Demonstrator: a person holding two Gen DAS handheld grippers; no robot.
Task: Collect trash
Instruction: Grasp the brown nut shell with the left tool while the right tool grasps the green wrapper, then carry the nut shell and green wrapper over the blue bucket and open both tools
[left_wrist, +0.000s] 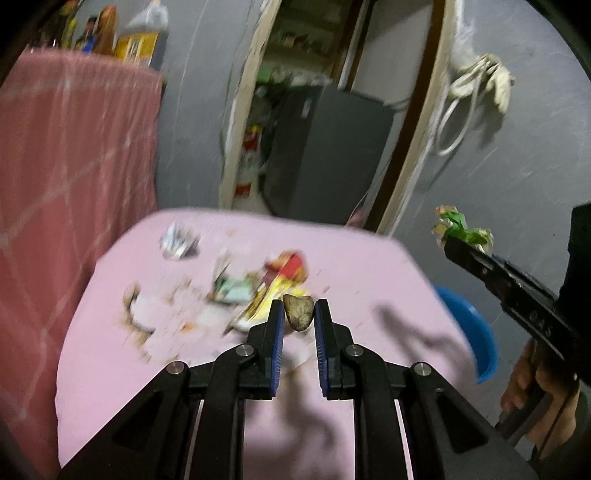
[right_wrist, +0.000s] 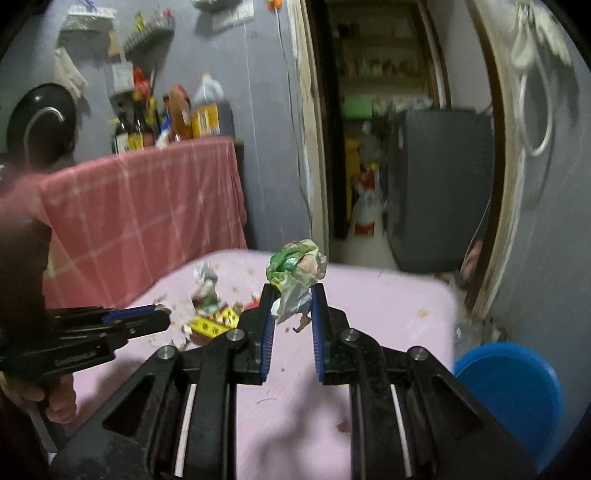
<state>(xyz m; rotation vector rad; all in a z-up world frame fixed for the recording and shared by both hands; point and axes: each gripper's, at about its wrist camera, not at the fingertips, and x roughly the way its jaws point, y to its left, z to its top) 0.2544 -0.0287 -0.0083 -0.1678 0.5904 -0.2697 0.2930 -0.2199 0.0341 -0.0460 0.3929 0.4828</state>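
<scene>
My left gripper (left_wrist: 299, 308) is shut on a small brownish scrap (left_wrist: 298, 312), lifted above the pink table (left_wrist: 369, 266). My right gripper (right_wrist: 293, 295) is shut on a crumpled green and white wrapper (right_wrist: 295, 275), also raised over the table. In the left wrist view the right gripper (left_wrist: 448, 242) shows at the right edge with the wrapper (left_wrist: 460, 227) at its tip. In the right wrist view the left gripper (right_wrist: 164, 314) reaches in from the left. A heap of trash stays on the table: a red and yellow packet (left_wrist: 284, 273), a crumpled silver piece (left_wrist: 179, 238), white scraps (left_wrist: 155, 310).
A blue bin (right_wrist: 513, 391) stands on the floor at the table's right side; its rim (left_wrist: 469, 328) shows past the table edge. A pink-draped counter (right_wrist: 147, 206) with bottles (right_wrist: 173, 118) stands at the left. Behind is a doorway with a grey appliance (right_wrist: 439, 184).
</scene>
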